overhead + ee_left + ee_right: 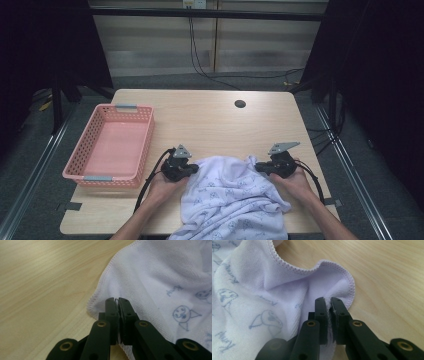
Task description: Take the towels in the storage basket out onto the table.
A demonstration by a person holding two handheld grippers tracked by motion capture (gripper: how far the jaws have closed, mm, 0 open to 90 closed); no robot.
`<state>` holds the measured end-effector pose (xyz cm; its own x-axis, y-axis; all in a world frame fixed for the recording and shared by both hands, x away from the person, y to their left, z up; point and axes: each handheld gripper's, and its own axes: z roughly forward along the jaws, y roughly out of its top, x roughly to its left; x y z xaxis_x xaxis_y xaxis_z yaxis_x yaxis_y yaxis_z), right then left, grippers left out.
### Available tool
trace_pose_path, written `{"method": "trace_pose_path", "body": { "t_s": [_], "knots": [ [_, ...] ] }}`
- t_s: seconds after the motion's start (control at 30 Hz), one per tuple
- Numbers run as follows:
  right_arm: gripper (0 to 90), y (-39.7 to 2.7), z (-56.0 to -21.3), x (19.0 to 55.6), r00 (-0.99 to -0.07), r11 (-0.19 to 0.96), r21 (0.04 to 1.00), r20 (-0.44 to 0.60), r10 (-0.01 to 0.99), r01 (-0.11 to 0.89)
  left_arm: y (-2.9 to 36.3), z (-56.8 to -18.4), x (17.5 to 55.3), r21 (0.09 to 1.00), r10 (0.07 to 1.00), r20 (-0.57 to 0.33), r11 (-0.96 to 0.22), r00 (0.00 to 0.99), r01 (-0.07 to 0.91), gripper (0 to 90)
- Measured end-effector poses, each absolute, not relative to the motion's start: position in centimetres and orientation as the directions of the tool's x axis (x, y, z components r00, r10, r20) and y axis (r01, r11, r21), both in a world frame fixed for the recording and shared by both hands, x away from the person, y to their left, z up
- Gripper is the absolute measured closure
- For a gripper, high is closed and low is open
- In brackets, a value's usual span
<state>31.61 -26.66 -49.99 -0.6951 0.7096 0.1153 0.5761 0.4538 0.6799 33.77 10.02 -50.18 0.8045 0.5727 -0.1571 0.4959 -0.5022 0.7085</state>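
Tongs both clamped: we pinch the white printed cotton towel's point(232, 197) far hem, left gripper point(117, 300) and right gripper point(328, 300), to spread it near the desk's front edge.

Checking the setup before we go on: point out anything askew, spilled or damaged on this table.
Nothing looks damaged or spilled. The white towel lies rumpled and hangs over the table's near edge, but each claw, left and right, is shut on its hem. The pink basket juts slightly past the table's left edge.

Lab recording bay, black curtains point(45, 45), dangling cables point(197, 55), bare wooden table point(210, 120) (grommet hole)
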Motion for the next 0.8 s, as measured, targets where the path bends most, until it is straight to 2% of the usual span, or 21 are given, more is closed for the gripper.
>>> {"method": "trace_pose_path", "body": {
  "t_s": [0.33,0.4,0.6,0.8],
  "knots": [
    [85.3,-31.0,-47.7,30.3,-0.615,0.325,0.749,0.137,0.777,0.578,11.3,-48.9,33.9,0.749,0.587,-0.227,-0.405,0.777,0.525,87.9],
    [85.5,-32.3,-47.1,29.8,-0.592,0.263,0.776,0.171,0.787,0.574,11.4,-48.4,33.8,0.764,0.577,-0.245,-0.380,0.779,0.522,87.9],
    [85.6,-33.2,-45.6,29.5,-0.579,0.215,0.811,0.178,0.796,0.544,11.6,-46.5,34.0,0.798,0.578,-0.274,-0.309,0.769,0.517,88.0],
    [85.6,-33.7,-43.1,29.8,-0.577,0.172,0.854,0.170,0.799,0.491,11.7,-43.6,34.3,0.836,0.579,-0.222,-0.301,0.784,0.459,88.2]
  ]
}}
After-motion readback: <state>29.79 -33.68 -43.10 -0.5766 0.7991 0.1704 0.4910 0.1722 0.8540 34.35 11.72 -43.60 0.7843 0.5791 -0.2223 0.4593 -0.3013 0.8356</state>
